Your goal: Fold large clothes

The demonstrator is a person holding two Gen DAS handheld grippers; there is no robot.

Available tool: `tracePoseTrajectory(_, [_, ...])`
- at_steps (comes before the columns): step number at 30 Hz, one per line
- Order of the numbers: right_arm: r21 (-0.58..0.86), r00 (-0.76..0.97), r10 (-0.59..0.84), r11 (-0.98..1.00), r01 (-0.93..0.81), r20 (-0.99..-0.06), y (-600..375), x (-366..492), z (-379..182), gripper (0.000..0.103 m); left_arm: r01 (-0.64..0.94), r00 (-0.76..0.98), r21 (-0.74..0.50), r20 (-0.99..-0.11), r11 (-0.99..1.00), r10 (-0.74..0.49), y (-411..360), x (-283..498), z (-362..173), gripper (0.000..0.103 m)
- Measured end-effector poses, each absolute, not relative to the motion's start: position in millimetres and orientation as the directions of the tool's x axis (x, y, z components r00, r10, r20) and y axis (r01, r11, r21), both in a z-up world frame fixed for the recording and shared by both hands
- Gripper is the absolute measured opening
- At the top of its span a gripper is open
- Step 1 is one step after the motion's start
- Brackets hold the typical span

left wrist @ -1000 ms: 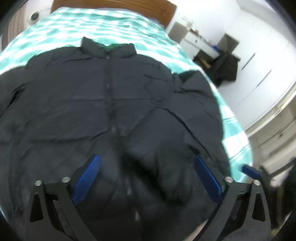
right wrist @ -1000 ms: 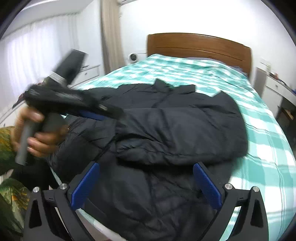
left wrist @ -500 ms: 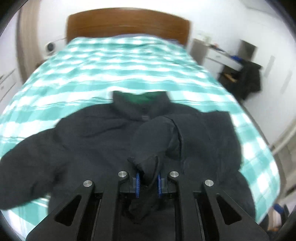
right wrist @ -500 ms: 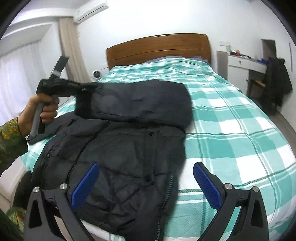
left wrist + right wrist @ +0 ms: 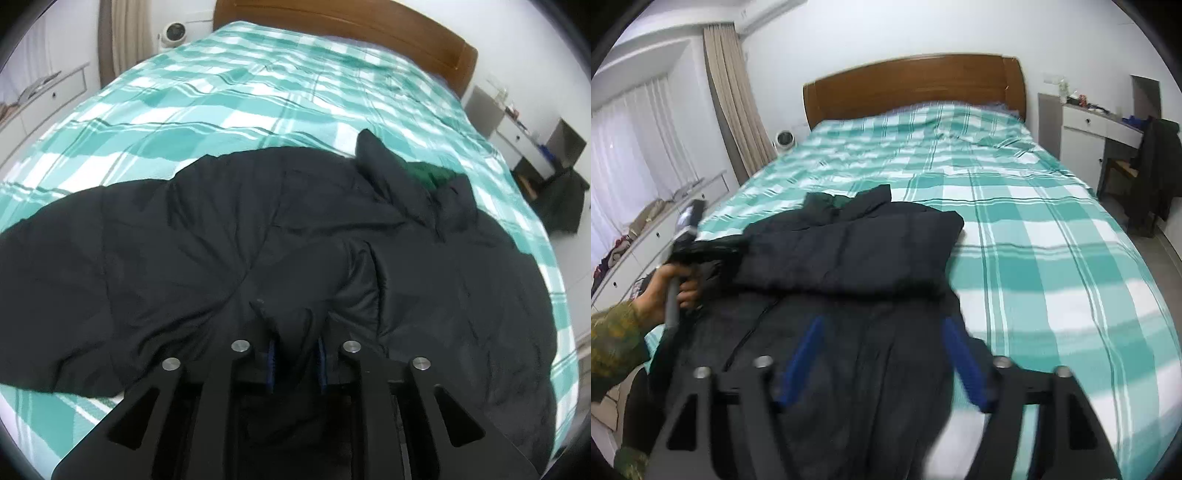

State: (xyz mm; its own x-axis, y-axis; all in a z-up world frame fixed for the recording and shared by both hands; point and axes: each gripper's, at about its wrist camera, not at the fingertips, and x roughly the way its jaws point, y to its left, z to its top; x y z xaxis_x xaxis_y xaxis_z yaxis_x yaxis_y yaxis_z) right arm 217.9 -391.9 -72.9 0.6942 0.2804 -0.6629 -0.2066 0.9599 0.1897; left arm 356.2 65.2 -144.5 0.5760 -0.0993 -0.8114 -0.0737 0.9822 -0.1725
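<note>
A large black puffer jacket [image 5: 258, 240] with a green collar lining lies on the bed. Its right sleeve [image 5: 849, 247] is folded across the chest. My left gripper [image 5: 295, 363] is shut on the sleeve's cuff and holds it over the jacket's left side; it also shows in the right wrist view [image 5: 705, 251], held in a hand. My right gripper [image 5: 886, 354] is open and empty, low over the jacket's lower right part, one blue pad [image 5: 803, 354] on each side of the fabric.
The bed [image 5: 1052, 258] has a teal and white checked cover and a wooden headboard [image 5: 912, 85]. A white desk [image 5: 1086, 125] and a chair with a dark garment [image 5: 1156, 170] stand on the right. A low white cabinet [image 5: 646, 236] runs along the left.
My left gripper closed on the sleeve cuff and carried it leftward across the jacket, lowering it. My right gripper has moved in low over the jacket's hem and narrowed.
</note>
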Motion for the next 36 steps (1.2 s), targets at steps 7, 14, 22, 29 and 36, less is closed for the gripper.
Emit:
tracePoseTrajectory(7, [0.237,0.621,0.318,0.948,-0.213,-0.716,-366,337,-118,0.047,-0.042,0.606,-0.109,-0.793,0.993,-0.061,58,356,-177,0.028])
tracePoseTrajectory(14, [0.277,0.398,0.33,0.943,-0.186,-0.856,-353,371,-192,0.045,-0.031,0.645,-0.132,-0.76,0.991,-0.081,62,352,-191,0.031])
tracePoseTrajectory(22, [0.238,0.557,0.272,0.962,-0.135,-0.784,-378,406,-126,0.045,-0.032,0.657,-0.181,-0.745,0.983,-0.116,66,353,-196,0.031])
tracePoseTrajectory(29, [0.223,0.448,0.221,0.974,-0.05,-0.866,-376,454,-201,0.047,-0.03,0.661,-0.197,-0.74,0.98,-0.129,69,351,-197,0.031])
tracePoseTrajectory(36, [0.143,0.515,0.19,0.981,-0.131,-0.835,-365,411,-163,0.047,-0.03,0.667,-0.224,-0.73,0.974,-0.148,73,350,-199,0.031])
